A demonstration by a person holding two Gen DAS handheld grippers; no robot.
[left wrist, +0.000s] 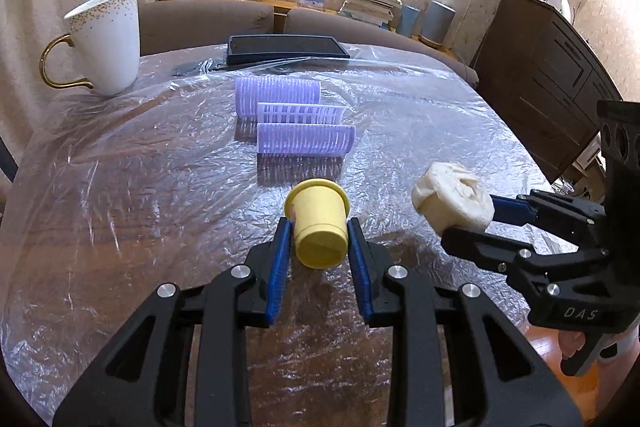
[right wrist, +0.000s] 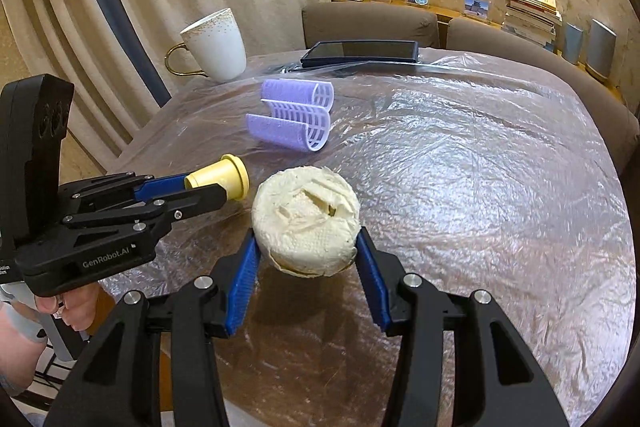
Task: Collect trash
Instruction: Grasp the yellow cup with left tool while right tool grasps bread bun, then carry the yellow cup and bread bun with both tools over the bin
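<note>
Left gripper (left wrist: 320,239) pinches the small yellow cup (left wrist: 319,227) by its sides, base toward the camera, apparently clear of the table (left wrist: 120,207). Right gripper (right wrist: 306,251) clamps the crumpled tissue wad (right wrist: 306,223), at 3 o'clock of the cup in the left view. Purple hair rollers (left wrist: 296,123) lie at 12 o'clock, white mug (left wrist: 106,41) at 10 o'clock, black tray (left wrist: 284,49) beyond.

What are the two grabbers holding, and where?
Left hand-held gripper pinches the yellow cup by its sides. Right hand-held gripper squeezes the tissue wad by its sides.
</note>
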